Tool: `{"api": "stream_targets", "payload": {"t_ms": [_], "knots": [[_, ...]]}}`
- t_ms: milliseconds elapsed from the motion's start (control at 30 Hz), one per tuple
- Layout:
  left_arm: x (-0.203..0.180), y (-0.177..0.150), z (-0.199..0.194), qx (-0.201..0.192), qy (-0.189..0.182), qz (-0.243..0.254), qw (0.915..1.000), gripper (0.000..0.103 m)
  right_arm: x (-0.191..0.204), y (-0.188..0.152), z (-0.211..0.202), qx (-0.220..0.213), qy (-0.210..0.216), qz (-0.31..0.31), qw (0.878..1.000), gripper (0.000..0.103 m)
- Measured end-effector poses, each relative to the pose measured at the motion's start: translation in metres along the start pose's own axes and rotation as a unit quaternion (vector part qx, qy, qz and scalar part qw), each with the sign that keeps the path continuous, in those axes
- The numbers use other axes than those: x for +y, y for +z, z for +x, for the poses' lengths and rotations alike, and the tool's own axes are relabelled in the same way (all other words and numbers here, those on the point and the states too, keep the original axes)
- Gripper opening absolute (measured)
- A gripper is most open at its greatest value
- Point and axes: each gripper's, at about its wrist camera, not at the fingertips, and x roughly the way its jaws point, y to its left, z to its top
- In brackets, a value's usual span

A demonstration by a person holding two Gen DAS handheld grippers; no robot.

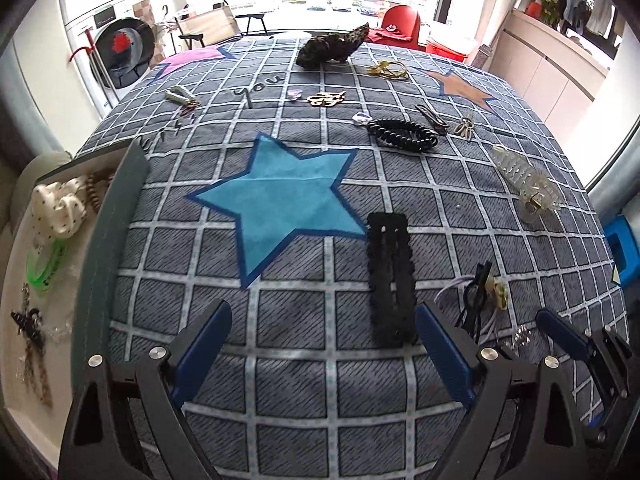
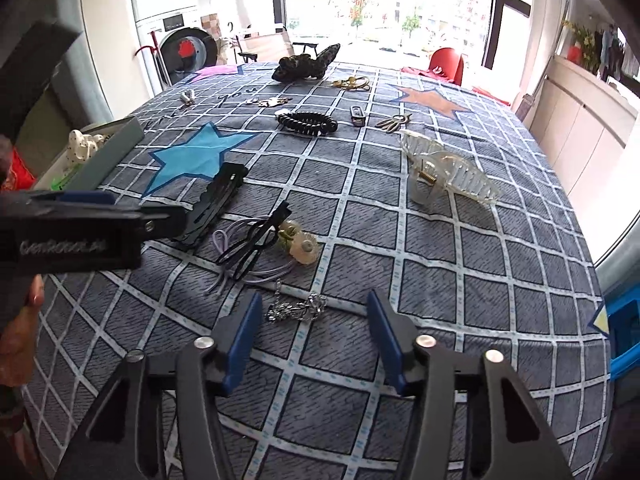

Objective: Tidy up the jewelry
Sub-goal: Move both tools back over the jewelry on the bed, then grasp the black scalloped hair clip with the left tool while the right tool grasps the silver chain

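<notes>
bright windows and a stacked washing machine (image 1: 116,48) stood behind the table (image 1: 304,384), which was covered by a grey checked cloth with star patches, a blue star (image 1: 280,208) the nearest.

the left gripper (image 1: 324,344) had its fingers (image 1: 202,356) spread wide with nothing between the pads but cloth. a black scalloped hair clip (image 1: 390,276) lay flat just ahead of them, its near end reaching in beside the right-hand finger. off to the left of the fingers sat an open tray (image 1: 120,216) holding a spotted white claw clip (image 1: 58,206), a green band (image 1: 46,266) and other small pieces. a tangle of black and lilac hair ties (image 1: 476,300) lay to the right of that clip, close beside the right gripper's finger.

the right gripper (image 2: 316,340) held its fingers (image 2: 240,344) at about half width, not pressing on anything. a silver chain (image 2: 296,308) lay on the cloth just ahead of the tips, nearer the left-hand finger. the hair ties and a pale flower piece (image 2: 300,244) lay beyond it, close enough to crowd the way forward. a clear claw clip (image 2: 448,172) sat well apart, ahead and to the right, and a black coil tie (image 2: 306,123) and a dark scrunchie (image 2: 304,66) lay farther on. the left gripper's body crossed the left of this view, a hand (image 2: 20,320) below it.
</notes>
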Motion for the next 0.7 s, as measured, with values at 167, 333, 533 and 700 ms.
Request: {"api": "stream_targets", "payload": {"t_ms": [167, 333, 533, 700], "knots": [[-0.011, 0.011, 0.015, 0.015, -0.007, 0.004, 0.9999, 0.086, -0.005, 0.001, 0.000, -0.003, 0.003, 0.010, 1.000, 0.036], [-0.023, 0.015, 0.022, 0.019, 0.001, 0.019, 0.9996, 0.086, -0.006, 0.001, -0.001, -0.004, 0.007, 0.006, 1.000, 0.035], [-0.033, 0.018, 0.023, 0.020, 0.003, 0.029, 0.9994, 0.079, -0.008, 0.001, -0.001, -0.004, 0.013, 0.009, 1.000, 0.035], [-0.042, 0.017, 0.018, 0.023, -0.007, 0.046, 0.9987, 0.054, -0.011, 0.000, -0.004, 0.000, 0.022, 0.019, 1.000, 0.035]]}}
